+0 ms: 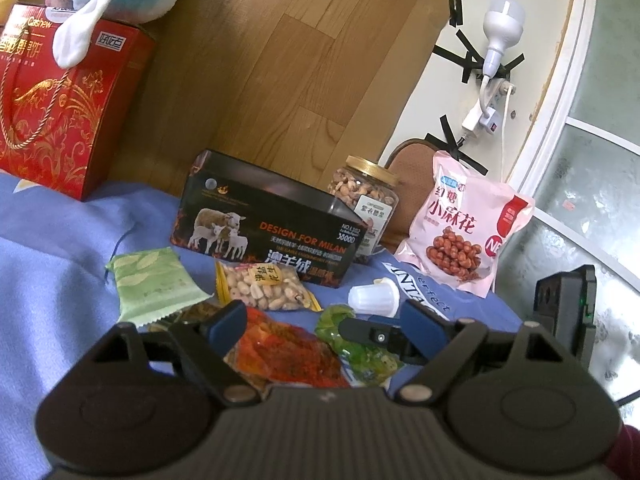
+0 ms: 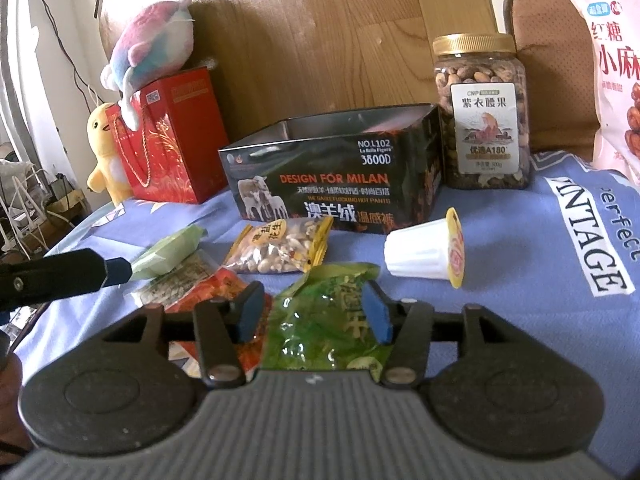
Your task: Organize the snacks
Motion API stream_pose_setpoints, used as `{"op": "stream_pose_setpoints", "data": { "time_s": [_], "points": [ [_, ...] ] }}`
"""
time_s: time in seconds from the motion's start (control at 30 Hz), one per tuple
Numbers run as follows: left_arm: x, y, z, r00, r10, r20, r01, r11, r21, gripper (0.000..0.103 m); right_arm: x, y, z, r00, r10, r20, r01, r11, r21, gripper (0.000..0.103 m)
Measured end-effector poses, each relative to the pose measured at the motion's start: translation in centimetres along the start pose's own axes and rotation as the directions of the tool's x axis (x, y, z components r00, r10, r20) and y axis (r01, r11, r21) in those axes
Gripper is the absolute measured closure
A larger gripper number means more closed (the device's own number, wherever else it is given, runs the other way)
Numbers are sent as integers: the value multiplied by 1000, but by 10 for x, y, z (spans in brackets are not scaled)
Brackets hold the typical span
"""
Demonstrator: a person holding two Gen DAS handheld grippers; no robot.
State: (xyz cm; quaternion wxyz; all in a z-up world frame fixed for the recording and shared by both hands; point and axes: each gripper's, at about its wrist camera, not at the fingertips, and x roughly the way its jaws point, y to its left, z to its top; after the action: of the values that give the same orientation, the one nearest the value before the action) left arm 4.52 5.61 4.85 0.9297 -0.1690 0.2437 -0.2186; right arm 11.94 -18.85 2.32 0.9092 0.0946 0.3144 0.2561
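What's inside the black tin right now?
In the right wrist view the black tin stands open, showing only bare inner walls near the rim. Its front wall hides the bottom, so anything lying low inside cannot be seen.

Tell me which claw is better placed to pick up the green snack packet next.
Right. The right claw stands open around the green snack packet, while the left claw straddles the red packet.
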Motion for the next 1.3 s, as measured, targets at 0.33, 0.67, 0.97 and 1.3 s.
{"op": "stream_pose_setpoints", "data": {
  "time_s": [0.33,0.67,0.97,1.3],
  "points": [
    [0,5,1,1000,20,-2,-20,1000,-24,16,4,14,-2,999,-5,-40,1,996,-91,32],
    [1,6,1,1000,22,-7,-22,999,-29,15,4,19,-3,999,-16,-47,10,992,-125,31],
    [1,8,2,1000,29,-6,-29,999,-42,15,3,30,-7,999,-5,-46,-4,982,-188,43],
    [0,8,2,999,33,-6,-33,999,-43,15,-1,41,-11,999,12,-30,-19,968,-250,42]
  ]
}}
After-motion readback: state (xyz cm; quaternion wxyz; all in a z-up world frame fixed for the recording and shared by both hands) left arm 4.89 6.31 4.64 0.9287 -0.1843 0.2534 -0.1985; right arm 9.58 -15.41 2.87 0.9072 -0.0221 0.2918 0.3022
